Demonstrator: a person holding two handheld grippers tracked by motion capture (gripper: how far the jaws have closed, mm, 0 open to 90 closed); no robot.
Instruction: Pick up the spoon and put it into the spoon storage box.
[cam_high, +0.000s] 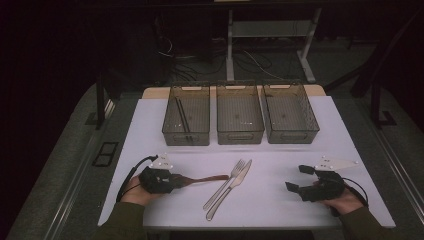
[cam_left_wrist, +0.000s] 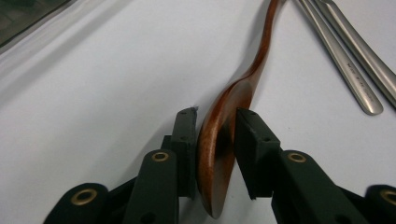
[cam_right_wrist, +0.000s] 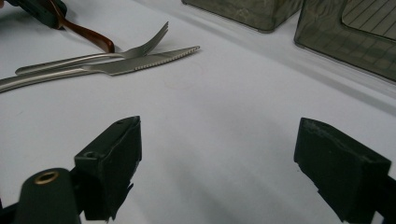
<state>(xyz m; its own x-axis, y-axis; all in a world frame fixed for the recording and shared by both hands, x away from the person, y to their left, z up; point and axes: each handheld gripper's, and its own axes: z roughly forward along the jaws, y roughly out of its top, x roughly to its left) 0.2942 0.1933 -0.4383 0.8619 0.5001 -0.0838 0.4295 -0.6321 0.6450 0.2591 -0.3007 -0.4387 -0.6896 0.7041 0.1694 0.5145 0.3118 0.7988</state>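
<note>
Two sleeved forearms entered at the bottom of the high view, each hand holding one gripper, two grippers in all. Left gripper (cam_high: 176, 181): one, lying low on the tabletop (cam_high: 280, 200) at its left front; its jaws stood either side of the bowl of the wooden spoon (cam_left_wrist: 219, 154), with the right pad against the wood and the left pad close beside it, though full contact on that side could not be told. Wooden spoon: one, dark brown, turned on its edge between those jaws, its handle running away toward the metal cutlery at the middle of the tabletop, its far tip just beside the fork. Right gripper (cam_high: 299, 179): one, at the right front of the tabletop, jaws wide apart with nothing between them, pointing toward the middle. Fork (cam_high: 226, 182): one, metal, lying diagonally at the centre, tines toward the bins. Knife (cam_high: 232, 187): one, metal, serrated, lying alongside the fork and touching it along the handles. Bins: three, translucent grey, set in a row across the far half of the tabletop; left bin (cam_high: 186, 116) held two dark chopsticks (cam_high: 182, 116); middle bin (cam_high: 239, 114) and right bin (cam_high: 290, 113) held no visible items. Cutlery pieces loose on the tabletop: three.
</note>
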